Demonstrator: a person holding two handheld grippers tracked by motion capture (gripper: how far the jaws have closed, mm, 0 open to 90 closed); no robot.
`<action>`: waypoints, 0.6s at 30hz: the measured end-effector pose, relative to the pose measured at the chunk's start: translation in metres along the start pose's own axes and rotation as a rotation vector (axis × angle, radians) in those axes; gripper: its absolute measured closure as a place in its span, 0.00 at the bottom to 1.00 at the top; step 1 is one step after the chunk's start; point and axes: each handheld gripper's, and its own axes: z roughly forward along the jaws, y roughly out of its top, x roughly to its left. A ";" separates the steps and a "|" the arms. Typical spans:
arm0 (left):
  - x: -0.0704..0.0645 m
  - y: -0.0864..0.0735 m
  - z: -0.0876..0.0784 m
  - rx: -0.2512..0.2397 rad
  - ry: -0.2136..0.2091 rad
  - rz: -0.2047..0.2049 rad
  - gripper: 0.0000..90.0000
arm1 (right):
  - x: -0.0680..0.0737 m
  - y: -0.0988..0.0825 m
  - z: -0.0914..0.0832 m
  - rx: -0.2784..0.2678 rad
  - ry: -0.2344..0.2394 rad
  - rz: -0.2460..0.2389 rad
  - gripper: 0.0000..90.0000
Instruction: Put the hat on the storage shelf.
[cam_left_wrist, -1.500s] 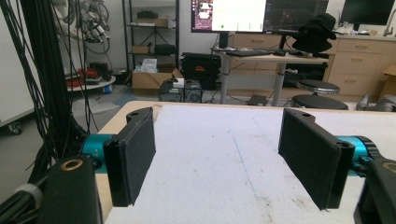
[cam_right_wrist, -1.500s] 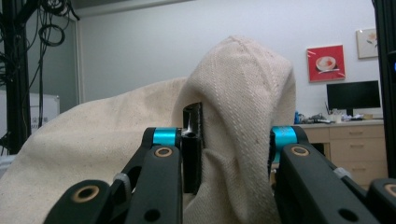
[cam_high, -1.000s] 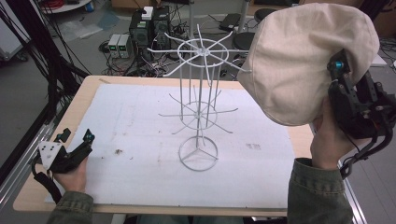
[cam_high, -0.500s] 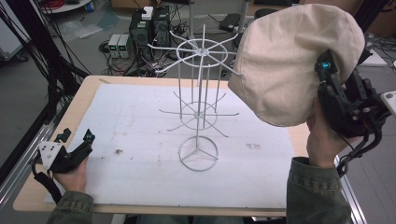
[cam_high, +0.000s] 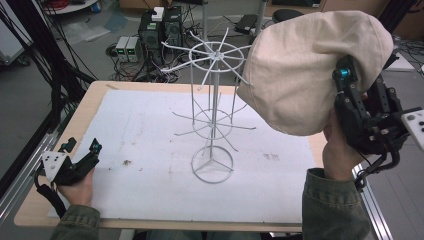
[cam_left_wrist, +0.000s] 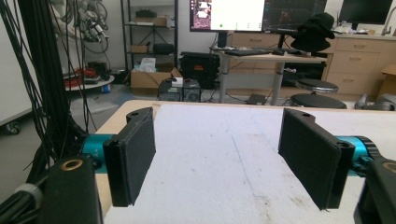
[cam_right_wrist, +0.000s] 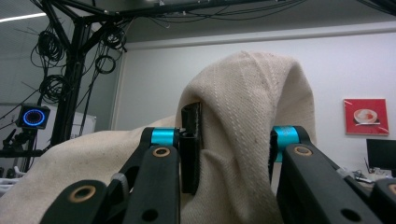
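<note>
Fingers of the left gripper (cam_high: 82, 150) stand spread, resting on the white mat (cam_high: 150, 130) at the table's left edge. The wire rack (cam_high: 214, 110) stands mid-table. The right gripper (cam_right_wrist: 233, 144) pinches the beige hat (cam_high: 310, 70), raised beside the rack's top ring; its own view shows 2 jaws clamping a cloth fold.

No legible text or labels anywhere.

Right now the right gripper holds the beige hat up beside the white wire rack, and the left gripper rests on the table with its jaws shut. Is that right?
Not quite. The left gripper has its jaws open, standing wide apart with nothing between them, as the left gripper view shows. The rest holds: the right gripper holds the beige hat up beside the white wire rack, and the left one rests on the table.
</note>
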 end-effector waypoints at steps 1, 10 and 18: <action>0.000 0.000 0.000 -0.001 0.000 -0.001 0.31 | -0.001 0.001 0.000 -0.008 -0.001 0.001 0.79; 0.000 0.000 0.000 -0.003 0.002 -0.003 0.31 | -0.003 0.007 -0.004 -0.050 -0.041 0.006 0.79; 0.000 0.000 0.000 -0.002 0.000 0.000 0.31 | -0.005 0.013 -0.005 -0.086 -0.039 0.049 0.79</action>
